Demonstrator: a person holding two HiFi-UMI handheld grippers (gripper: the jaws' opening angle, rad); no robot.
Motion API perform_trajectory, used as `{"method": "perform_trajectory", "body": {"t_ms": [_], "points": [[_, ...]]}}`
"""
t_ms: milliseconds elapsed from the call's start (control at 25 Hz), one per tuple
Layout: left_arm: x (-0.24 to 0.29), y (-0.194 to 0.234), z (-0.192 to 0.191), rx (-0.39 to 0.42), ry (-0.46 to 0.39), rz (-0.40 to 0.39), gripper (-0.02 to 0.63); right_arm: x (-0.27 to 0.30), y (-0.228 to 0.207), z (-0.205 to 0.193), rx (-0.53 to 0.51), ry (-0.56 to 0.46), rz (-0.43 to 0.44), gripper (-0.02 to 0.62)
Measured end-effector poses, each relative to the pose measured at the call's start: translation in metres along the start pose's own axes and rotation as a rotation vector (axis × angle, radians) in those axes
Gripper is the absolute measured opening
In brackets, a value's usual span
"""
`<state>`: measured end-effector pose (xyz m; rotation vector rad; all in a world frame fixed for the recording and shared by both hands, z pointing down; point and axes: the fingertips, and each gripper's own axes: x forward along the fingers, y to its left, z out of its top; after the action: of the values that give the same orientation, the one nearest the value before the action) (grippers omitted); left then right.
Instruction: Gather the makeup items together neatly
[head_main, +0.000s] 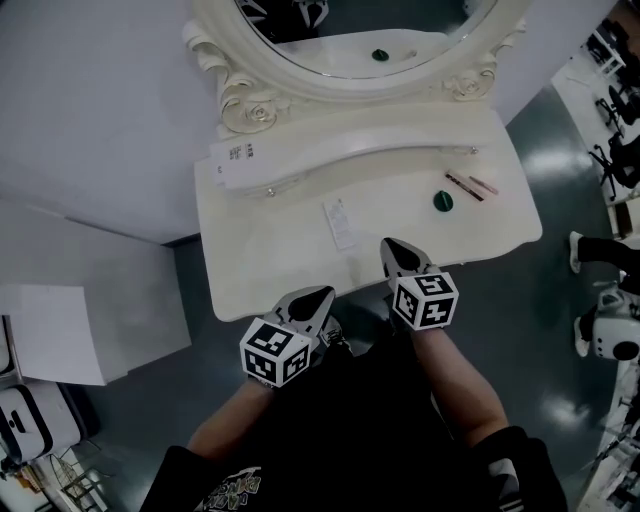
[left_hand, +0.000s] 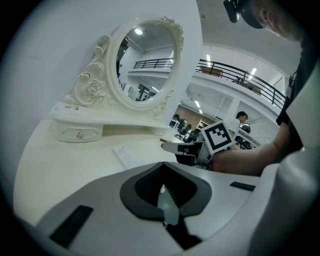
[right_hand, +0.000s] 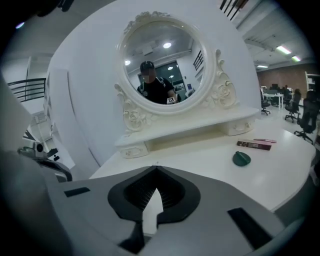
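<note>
Head view: left gripper and right gripper hover by the table's near edge, jaws pressed together on nothing, probably just lining up. The green compact, dark stick and pink stick sit ungathered at the right.

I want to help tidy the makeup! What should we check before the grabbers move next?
1. Right gripper empty: ok, shut on nothing.
2. Left gripper empty: ok, shut on nothing.
3. Jaws open for grabbing: not ok, both shut.
4. Makeup gathered: not ok; green round case lies apart from dark stick and pink pencil.
5. Way from right gripper to green round case: ok, bare table between.
6. White packet is makeup: cannot tell.
</note>
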<state>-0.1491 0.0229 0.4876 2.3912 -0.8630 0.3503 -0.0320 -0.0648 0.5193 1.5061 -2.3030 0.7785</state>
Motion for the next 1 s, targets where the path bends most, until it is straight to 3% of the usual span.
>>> {"method": "perform_trajectory", "body": {"t_ms": [160, 600, 1000], "points": [[0.012, -0.011, 0.007, 0.02, 0.002, -0.043, 0.008, -0.032, -0.014, 0.005, 0.047, -0.039, -0.038, 0.029], [0.043, -0.047, 0.029, 0.076, 0.005, -0.12, 0.008, -0.093, -0.061, 0.017, 0.047, -0.109, -0.165, 0.029], [0.075, -0.072, 0.034, 0.045, 0.004, -0.066, 0.008, -0.108, -0.124, 0.026, 0.035, -0.089, -0.175, 0.029]]}}
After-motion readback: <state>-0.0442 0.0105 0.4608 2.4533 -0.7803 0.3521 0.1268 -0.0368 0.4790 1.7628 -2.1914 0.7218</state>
